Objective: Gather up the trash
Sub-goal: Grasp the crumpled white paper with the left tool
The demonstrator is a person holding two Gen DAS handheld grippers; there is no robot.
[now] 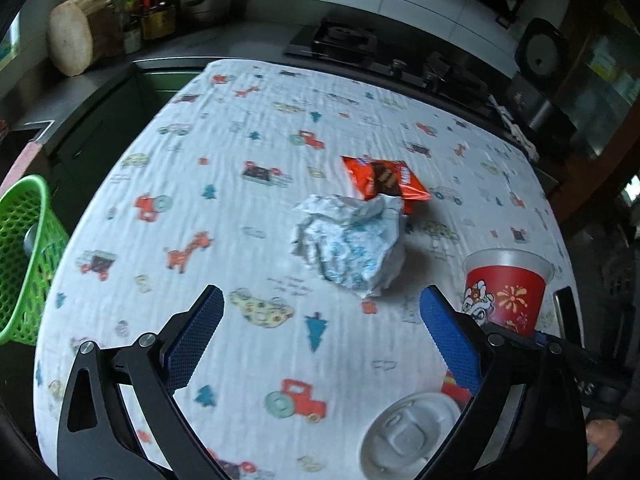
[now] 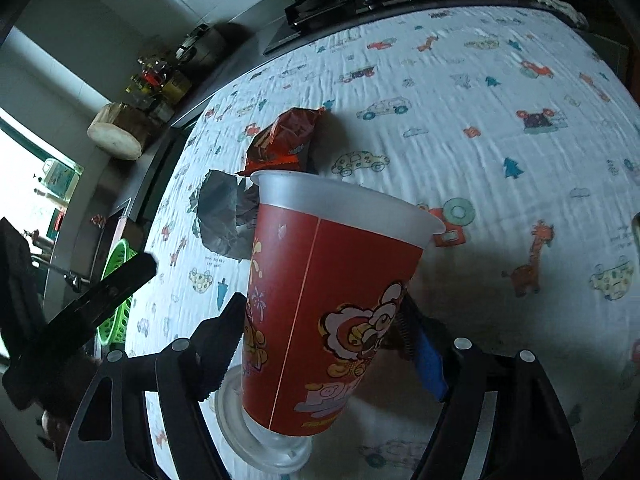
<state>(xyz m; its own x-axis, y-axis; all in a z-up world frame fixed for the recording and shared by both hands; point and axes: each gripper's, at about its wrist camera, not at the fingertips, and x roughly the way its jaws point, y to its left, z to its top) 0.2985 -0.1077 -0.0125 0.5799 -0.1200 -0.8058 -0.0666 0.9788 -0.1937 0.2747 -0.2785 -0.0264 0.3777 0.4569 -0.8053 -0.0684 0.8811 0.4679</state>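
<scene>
I have the right gripper [image 2: 320,344] jaws closing on the red printed plastic cup [image 2: 320,300]: light, thin-walled, crushable; grip mid-body gently. Left gripper [image 1: 320,336] jaws open, empty.

A home kitchen is indicated: a gas hob [image 1: 340,40] set into a dark counter [image 1: 224,46] below tiled wall, oil bottles [image 1: 154,4], a steel pot [image 1: 208,0] and a round wooden chopping block [image 1: 76,34] are seen behind a table covered by a cartoon-print cloth [image 1: 240,208].
</scene>
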